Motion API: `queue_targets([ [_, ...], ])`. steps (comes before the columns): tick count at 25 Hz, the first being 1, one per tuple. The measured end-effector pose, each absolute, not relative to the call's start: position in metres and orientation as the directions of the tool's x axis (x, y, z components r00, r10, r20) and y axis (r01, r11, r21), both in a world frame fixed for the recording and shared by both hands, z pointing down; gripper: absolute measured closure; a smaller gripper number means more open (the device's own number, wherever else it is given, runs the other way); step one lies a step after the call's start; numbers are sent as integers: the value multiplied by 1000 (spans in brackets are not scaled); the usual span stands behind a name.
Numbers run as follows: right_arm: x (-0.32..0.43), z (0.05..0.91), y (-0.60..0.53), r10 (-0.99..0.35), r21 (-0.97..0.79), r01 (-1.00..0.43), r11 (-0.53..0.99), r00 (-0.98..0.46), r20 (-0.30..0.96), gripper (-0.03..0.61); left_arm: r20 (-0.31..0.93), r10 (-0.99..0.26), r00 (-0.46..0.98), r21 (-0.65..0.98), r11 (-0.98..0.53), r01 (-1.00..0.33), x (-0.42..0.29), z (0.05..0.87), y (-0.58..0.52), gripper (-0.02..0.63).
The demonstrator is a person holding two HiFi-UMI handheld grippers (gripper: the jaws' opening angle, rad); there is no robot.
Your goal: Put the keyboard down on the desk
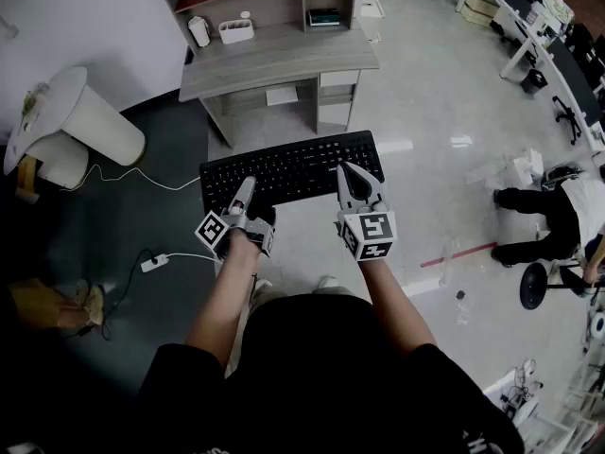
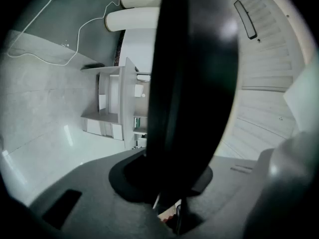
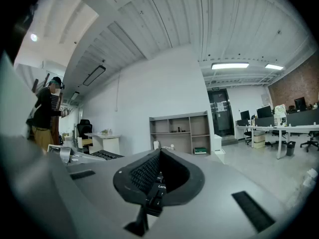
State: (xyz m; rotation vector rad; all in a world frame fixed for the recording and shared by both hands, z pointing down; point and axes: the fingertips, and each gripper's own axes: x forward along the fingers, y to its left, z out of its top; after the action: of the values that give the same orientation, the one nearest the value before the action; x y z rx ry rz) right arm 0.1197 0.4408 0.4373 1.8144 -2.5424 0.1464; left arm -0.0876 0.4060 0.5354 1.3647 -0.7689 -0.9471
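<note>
A black keyboard (image 1: 291, 168) hangs level in the air above the pale floor, a little short of the grey desk (image 1: 274, 60) with its shelf unit. My left gripper (image 1: 244, 197) is shut on the keyboard's near left edge. My right gripper (image 1: 357, 185) is shut on its near right edge. In the left gripper view the keyboard (image 2: 194, 83) is a wide dark band seen edge-on, running out from the left gripper (image 2: 169, 183), with the desk (image 2: 122, 101) beyond. In the right gripper view the right gripper (image 3: 157, 180) pinches the keyboard's (image 3: 154, 195) edge, and the desk (image 3: 180, 131) stands ahead.
A white jug (image 1: 199, 31) and a small white box (image 1: 235, 30) stand on the desk's back left. White bins (image 1: 95, 121) lie at the left, with a power strip (image 1: 154, 262) and cable on the dark floor. A seated person (image 1: 553, 211) is at the right.
</note>
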Motion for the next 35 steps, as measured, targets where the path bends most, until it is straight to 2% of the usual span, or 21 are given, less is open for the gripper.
queue_targets([
  [7,145,443,453,-944,-87,-944,319,-324,58,566,-73,-898,433,993,-23,119,-64,537,418,523],
  [12,143,442,462,-921,-72,-920,386,-388,26,566,-99,-896,433,991,-50,123,-61,530,416,522],
  [19,138,462,443,-892,-116,-893,436,-445,75,566,-89,-891,446,990,-31,136,-55,542,396,522],
  [22,136,467,427,-887,-118,-888,445,-455,80,566,-68,-895,440,991,-10,134,-58,553,377,522],
  [25,143,471,400,-910,-88,-915,393,-401,107,565,-42,-902,430,992,15,127,-61,566,355,522],
  [31,142,488,339,-920,-103,-932,348,-361,155,565,-91,-892,443,988,-25,153,-70,573,296,522],
  [35,120,489,286,-909,-143,-923,357,-379,174,565,-73,-894,443,985,4,170,-83,588,240,522],
])
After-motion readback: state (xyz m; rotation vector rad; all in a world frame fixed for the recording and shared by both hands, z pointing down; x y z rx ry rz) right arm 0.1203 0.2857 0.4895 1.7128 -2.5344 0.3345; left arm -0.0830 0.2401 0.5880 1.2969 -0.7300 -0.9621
